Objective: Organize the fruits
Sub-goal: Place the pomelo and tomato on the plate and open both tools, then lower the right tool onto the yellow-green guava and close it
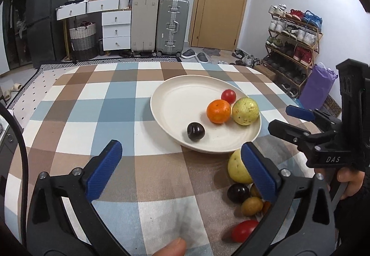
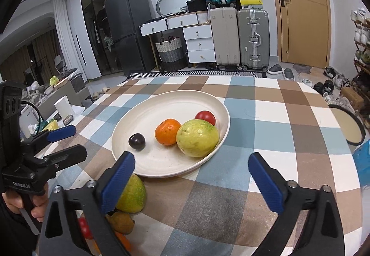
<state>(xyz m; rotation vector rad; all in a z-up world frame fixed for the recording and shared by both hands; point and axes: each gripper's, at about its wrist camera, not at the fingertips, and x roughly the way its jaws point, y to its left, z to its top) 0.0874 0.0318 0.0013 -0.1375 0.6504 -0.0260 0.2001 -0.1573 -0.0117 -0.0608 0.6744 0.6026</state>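
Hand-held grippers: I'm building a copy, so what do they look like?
Both are black frames with two ribbed blue pads and silver bolts. The left hand-held gripper has a black cable; the right hand-held gripper reads "DAS" on its side. Dark sleeves cover both wrists.

The round cream plate [image 1: 175, 98] holds 4 fruits: 1 dark purple plum [image 1: 195, 131], 1 orange mandarin [image 1: 218, 111], 1 yellow-green guava [image 1: 245, 111] and 1 small red tomato [image 1: 228, 96]. 2 blue-padded grippers show.
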